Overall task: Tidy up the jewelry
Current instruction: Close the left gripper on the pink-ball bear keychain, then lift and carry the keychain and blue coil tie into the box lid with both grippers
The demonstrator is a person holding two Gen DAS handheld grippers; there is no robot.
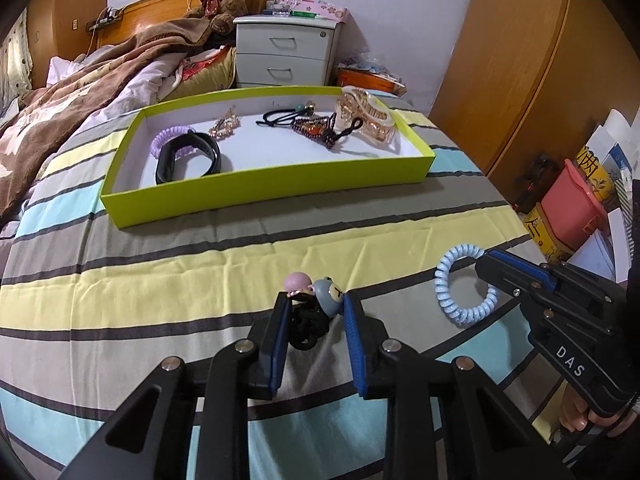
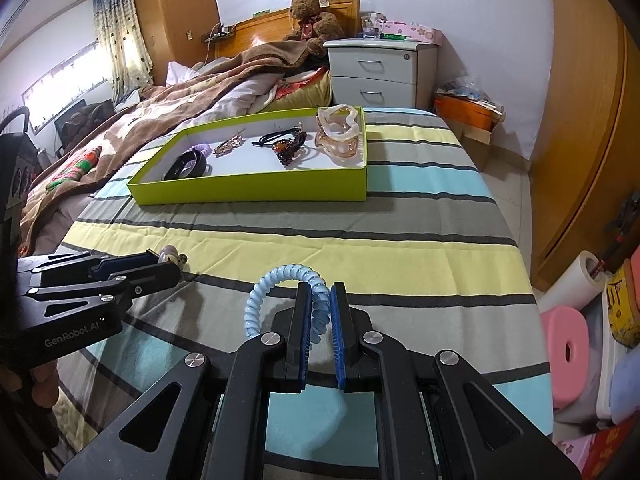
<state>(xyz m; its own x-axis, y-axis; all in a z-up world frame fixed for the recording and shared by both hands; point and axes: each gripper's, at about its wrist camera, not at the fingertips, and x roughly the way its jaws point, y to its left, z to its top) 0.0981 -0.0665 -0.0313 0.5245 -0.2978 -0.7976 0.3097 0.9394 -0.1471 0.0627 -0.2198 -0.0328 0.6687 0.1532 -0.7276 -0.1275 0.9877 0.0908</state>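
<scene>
Left hand-held gripper (image 1: 316, 304): black angular linkage arms, silver round rivets, blue ribbed pads; white "GenRobot.AI" lettering on its side. Right hand-held gripper (image 2: 320, 300): same build, white "DAS" at 4 o'clock. Dark sleeve (image 1: 634, 296) behind.

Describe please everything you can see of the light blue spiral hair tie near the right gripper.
The light blue spiral hair tie is one ring of coiled cord, like a telephone wire, and looks like smooth glossy plastic. The right gripper is shut on one side of it, so the coils sit squeezed between the blue pads. The free part arches away to the left over the striped bedsheet. It is outside the green box.
</scene>
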